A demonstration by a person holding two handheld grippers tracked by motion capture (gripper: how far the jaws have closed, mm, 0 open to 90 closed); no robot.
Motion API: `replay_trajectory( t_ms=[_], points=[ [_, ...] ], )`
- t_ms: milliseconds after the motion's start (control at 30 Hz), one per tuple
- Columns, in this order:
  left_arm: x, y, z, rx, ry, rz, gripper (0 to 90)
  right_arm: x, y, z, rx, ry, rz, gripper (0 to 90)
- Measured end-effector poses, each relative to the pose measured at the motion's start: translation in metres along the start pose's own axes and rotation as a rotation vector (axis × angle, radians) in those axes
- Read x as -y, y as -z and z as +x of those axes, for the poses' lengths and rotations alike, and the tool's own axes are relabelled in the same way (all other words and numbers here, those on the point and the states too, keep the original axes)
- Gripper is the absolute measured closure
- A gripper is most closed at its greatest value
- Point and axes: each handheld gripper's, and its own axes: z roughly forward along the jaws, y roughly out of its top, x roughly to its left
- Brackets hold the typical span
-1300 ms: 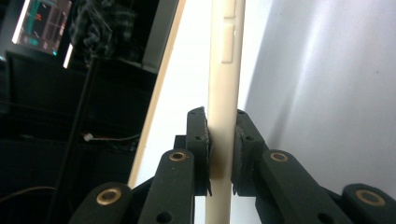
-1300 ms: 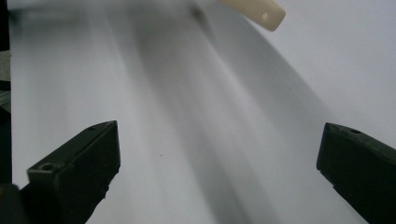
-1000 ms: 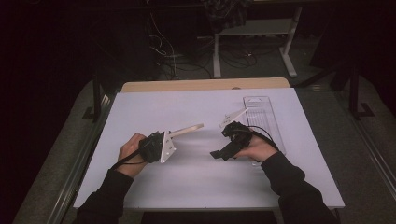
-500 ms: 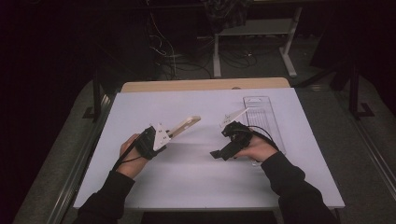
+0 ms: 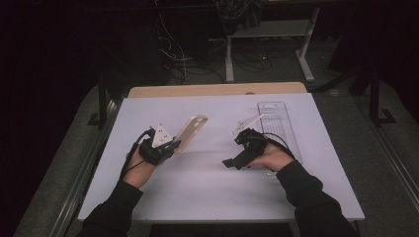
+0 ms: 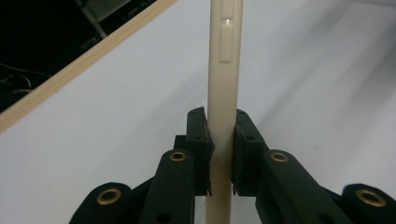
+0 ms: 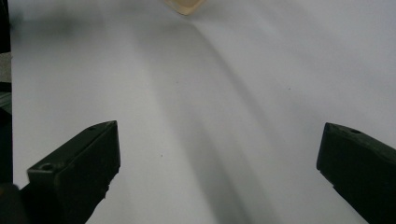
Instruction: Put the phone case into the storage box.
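Now left hand-held gripper [image 5: 174,144] clamping beige phone case [image 5: 190,132] tilted upward, right hand-held gripper [image 5: 231,162] wide, low over table [image 5: 207,187].

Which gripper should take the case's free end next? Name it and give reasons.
Right. The right gripper stands open, aimed toward the phone case. The left gripper is already clamped on the case's edge, holding it above the table.
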Motion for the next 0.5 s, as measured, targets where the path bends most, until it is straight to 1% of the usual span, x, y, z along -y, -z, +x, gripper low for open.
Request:
replay_trajectory(
  t_ms=[67,100,200,233,267,333,400,433,500],
  points=[
    [0.0001,0.0005,0.0024,0.011,0.019,0.000,80.2,0.0000,0.0000,0.0002,-0.001,-0.004,-0.002,0.0],
    [0.0004,-0.0002,0.0024,0.017,0.040,-0.012,80.1,0.0000,0.0001,-0.0001,-0.002,-0.006,-0.003,0.0],
    [0.0012,-0.0011,0.0036,0.025,0.088,-0.010,80.1,0.0000,0.0009,-0.0007,0.002,-0.018,-0.011,0.0],
    [0.0017,-0.0015,0.0045,0.030,0.110,-0.014,80.1,0.0000,0.0010,-0.0010,0.007,-0.019,-0.014,0.0],
    [0.0019,-0.0008,0.0061,0.037,0.127,-0.005,80.2,0.0000,0.0010,-0.0009,0.008,-0.022,-0.017,0.0],
    [0.0026,-0.0002,0.0071,0.044,0.166,-0.011,80.2,-0.0001,0.0010,-0.0014,0.019,-0.023,-0.021,0.0],
    [0.0026,0.0005,0.0080,0.040,0.165,-0.013,80.1,-0.0003,0.0013,-0.0021,0.021,-0.015,-0.029,0.0],
    [0.0026,0.0008,0.0081,0.039,0.166,-0.013,80.1,-0.0008,0.0017,-0.0010,0.018,-0.029,-0.035,0.0],
    [0.0026,0.0007,0.0077,0.040,0.172,-0.018,80.1,-0.0012,0.0025,-0.0018,0.020,-0.029,-0.047,0.0]
  ],
)
